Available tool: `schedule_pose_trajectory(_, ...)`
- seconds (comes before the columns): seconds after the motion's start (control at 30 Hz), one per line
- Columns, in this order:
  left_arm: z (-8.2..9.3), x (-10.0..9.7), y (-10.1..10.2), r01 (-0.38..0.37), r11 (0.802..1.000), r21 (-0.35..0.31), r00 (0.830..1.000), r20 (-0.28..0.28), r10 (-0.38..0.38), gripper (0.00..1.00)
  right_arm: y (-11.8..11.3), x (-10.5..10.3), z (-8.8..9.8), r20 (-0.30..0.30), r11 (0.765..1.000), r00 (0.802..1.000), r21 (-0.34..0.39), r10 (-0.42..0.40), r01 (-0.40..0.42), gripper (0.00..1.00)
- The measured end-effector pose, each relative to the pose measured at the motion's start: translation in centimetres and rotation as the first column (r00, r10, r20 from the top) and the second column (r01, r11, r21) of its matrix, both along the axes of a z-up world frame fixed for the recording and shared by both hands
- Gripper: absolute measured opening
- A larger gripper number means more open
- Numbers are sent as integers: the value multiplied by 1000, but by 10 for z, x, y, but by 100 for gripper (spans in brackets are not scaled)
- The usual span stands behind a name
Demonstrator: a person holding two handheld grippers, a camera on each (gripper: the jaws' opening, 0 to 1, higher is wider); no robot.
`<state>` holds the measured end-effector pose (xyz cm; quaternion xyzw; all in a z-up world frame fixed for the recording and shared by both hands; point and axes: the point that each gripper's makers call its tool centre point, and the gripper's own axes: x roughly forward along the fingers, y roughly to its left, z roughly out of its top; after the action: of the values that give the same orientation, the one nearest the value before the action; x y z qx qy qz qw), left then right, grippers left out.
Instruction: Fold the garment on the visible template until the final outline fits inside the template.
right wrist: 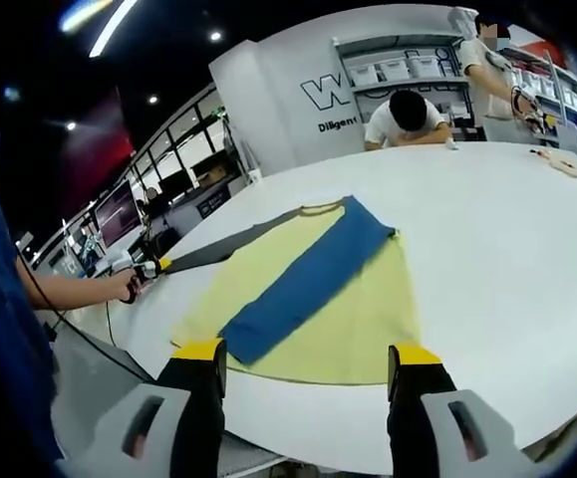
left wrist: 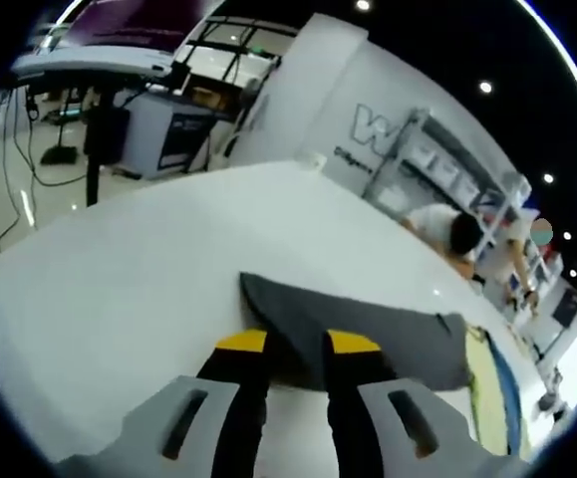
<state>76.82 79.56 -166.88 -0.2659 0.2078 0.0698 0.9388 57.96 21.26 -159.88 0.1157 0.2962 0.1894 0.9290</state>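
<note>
Yellow garment (right wrist: 338,309) with a blue band lies flat on the white desk (right wrist: 507,249); its grey sleeve (left wrist: 368,324) is stretched out sideways, pinched at the tip by the left tongs (left wrist: 296,344). Right tongs (right wrist: 308,358) hover released near the hem. Pulling further could drag the whole garment askew, or the sleeve could slip free mid-fold.

grey gripper bodies, black fingers (right wrist: 200,418), yellow tips; blue sleeve (right wrist: 4,329)
</note>
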Motion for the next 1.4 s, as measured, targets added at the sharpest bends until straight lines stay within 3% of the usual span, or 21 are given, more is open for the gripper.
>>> schedule_pose_trajectory(0.17, 0, 1, 0, 1, 1000, -11, 1000, 7, -1, 3, 0, 0, -2, -3, 1000, 1000, 0, 7, -7, 63)
schedule_pose_trajectory(0.33, 3, 5, 4, -7, 1000, -23, 1000, 18, 7, 3, 2, 0, -2, 0, 1000, 1000, 8, 2, -2, 63)
schedule_pose_trajectory(0.6, 22, 8, 0, 7, 999, -36, 998, 56, -5, 3, 4, -3, -7, 2, 999, 1000, 32, -4, 4, 62)
schedule_pose_trajectory(0.67, 35, 11, -8, 22, 998, -57, 996, 93, -17, 3, 4, -5, -8, 5, 999, 1000, 42, -9, 9, 62)
schedule_pose_trajectory(0.77, 46, 15, -20, 71, 997, -15, 992, 107, -69, 3, 3, -7, -10, 9, 998, 1000, 57, -21, 20, 62)
schedule_pose_trajectory(0.9, 63, 22, -35, 108, 994, -18, 985, 137, -105, 3, -3, -9, -12, 16, 997, 999, 69, -37, 36, 61)
schedule_pose_trajectory(1.1, 71, 29, -43, 147, 989, 1, 978, 151, -145, 3, -8, -11, -10, 25, 996, 998, 77, -49, 47, 61)
schedule_pose_trajectory(1.23, 79, 27, -60, 209, 977, 44, 964, 157, -214, 3, -14, -13, -12, 31, 994, 997, 91, -69, 66, 61)
schedule_pose_trajectory(1.27, 91, 30, -77, 236, 970, 55, 956, 164, -242, 3, -15, -14, -11, 34, 992, 996, 99, -77, 73, 61)
schedule_pose_trajectory(1.4, 103, 35, -96, 298, 949, 106, 937, 158, -312, 3, -19, -17, -12, 39, 989, 995, 114, -96, 91, 61)
